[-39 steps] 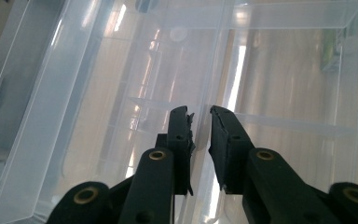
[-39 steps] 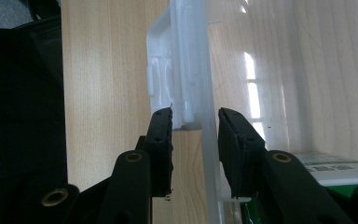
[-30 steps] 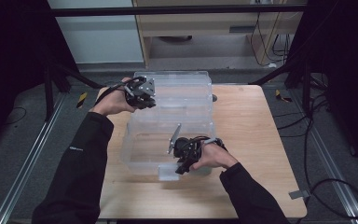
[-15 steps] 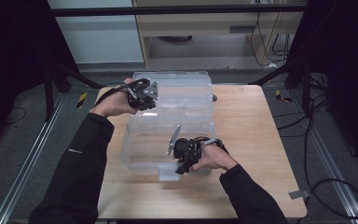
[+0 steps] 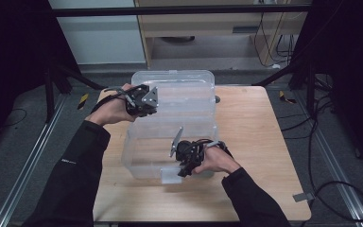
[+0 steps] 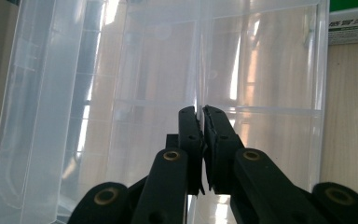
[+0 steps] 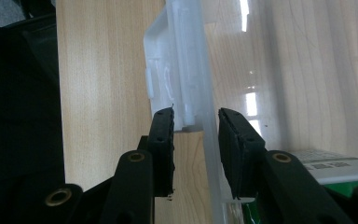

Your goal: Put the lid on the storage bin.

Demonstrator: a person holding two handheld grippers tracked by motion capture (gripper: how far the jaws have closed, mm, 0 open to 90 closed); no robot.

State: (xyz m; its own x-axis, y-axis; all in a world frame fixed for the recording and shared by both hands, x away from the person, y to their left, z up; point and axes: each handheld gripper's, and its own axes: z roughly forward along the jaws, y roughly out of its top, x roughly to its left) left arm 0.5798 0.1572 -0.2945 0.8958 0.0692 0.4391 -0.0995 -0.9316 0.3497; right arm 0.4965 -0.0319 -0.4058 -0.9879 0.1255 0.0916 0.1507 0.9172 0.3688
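Two grippers are set on a clear bin [image 5: 170, 142]: left gripper [image 6: 200, 119] pinched on its lid [image 5: 179, 90], right gripper [image 7: 196, 126] clamped on the near wall. Lid closing is judged next.

High view looks down; gripper views (close-up) share the clear bin [image 5: 189, 130].

Light wooden table [image 5: 260, 142], clear plastic storage bin [image 5: 146, 156] on it, its clear lid [image 5: 184, 87] resting against the far edge.

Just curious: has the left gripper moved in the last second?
Yes. The left gripper, clamping the lid, shifted slightly right toward the table's middle.
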